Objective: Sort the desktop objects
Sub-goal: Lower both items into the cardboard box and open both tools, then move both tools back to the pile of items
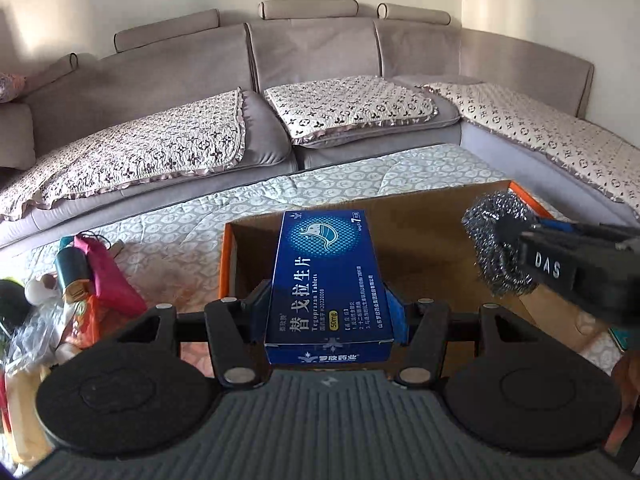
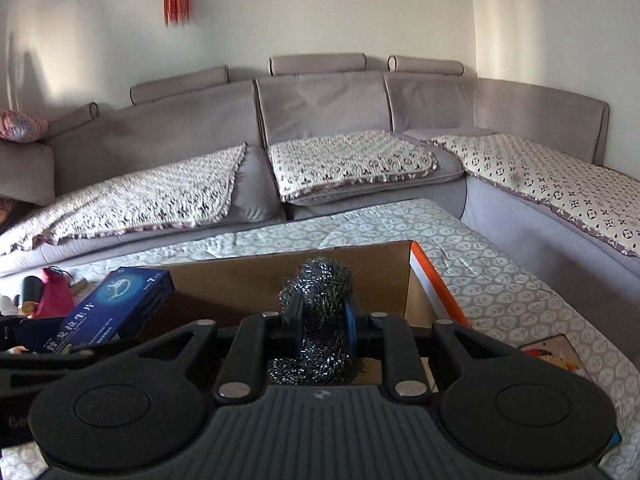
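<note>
My left gripper (image 1: 326, 300) is shut on a blue medicine box (image 1: 328, 280) and holds it over the open cardboard box (image 1: 432, 248) with orange sides. My right gripper (image 2: 320, 314) is shut on a steel wool scourer (image 2: 316, 300) and holds it above the same cardboard box (image 2: 240, 276). In the left wrist view the scourer (image 1: 496, 240) and the right gripper (image 1: 516, 236) come in from the right. In the right wrist view the medicine box (image 2: 116, 304) shows at the left.
A pile of small objects with a pink pouch (image 1: 104, 264) and a dark cylinder (image 1: 70, 266) lies left of the cardboard box on a quilted cover (image 1: 200, 216). A patterned card (image 2: 556, 352) lies right of the box. A grey corner sofa (image 1: 320, 72) stands behind.
</note>
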Demonstrator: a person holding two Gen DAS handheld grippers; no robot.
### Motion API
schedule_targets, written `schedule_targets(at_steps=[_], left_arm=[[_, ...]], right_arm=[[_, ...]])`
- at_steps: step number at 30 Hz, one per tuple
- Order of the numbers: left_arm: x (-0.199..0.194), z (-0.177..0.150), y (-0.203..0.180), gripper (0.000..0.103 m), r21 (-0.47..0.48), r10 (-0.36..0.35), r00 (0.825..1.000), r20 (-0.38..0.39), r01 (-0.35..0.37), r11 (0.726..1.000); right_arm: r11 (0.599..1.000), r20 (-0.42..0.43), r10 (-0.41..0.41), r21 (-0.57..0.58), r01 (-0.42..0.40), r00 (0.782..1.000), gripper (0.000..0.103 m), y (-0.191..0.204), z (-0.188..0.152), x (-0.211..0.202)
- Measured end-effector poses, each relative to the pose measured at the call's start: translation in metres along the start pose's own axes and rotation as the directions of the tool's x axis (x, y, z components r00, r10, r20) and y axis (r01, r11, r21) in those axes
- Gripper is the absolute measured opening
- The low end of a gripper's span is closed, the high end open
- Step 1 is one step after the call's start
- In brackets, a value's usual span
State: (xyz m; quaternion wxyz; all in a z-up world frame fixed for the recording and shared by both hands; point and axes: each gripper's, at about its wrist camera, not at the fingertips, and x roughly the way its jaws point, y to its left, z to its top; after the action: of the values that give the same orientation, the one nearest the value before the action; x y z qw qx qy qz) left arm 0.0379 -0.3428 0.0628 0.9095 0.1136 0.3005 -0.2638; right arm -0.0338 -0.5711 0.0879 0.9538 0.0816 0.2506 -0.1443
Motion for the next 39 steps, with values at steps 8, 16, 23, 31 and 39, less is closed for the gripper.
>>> schedule_targets(at_steps=[8, 16, 23, 31, 39], left_arm=[[0.022, 0.016, -0.012, 0.056, 0.009, 0.005, 0.997, -0.073, -0.004, 1.0], [0.034, 0.014, -0.018, 0.057, 0.014, -0.01, 0.992, -0.123, 0.012, 1.0], [0.014, 0.008, -0.018, 0.089, 0.033, -0.035, 0.997, -0.071, 0.037, 0.999], [-0.022, 0.013, -0.015, 0.103, 0.018, -0.052, 0.999, -0.009, 0.052, 0.998], [-0.065, -0.006, 0.028, 0.103, -0.024, -0.034, 0.999, 0.018, 0.035, 0.999]], right_arm=[[0.997, -0.169, 0.008, 0.076, 0.005, 0.986, 0.018, -0.013, 0.022, 0.036], [0.996, -0.228, 0.01, 0.092, 0.012, 0.974, 0.022, -0.017, 0.019, 0.051], [0.99, -0.205, 0.012, 0.138, 0.016, 0.979, 0.054, -0.021, 0.024, 0.044], [0.983, -0.163, 0.046, 0.181, -0.016, 0.986, 0.072, -0.015, 0.038, 0.024], [0.975, -0.057, 0.155, 0.172, -0.143, 0.986, 0.094, 0.03, 0.05, -0.023]])
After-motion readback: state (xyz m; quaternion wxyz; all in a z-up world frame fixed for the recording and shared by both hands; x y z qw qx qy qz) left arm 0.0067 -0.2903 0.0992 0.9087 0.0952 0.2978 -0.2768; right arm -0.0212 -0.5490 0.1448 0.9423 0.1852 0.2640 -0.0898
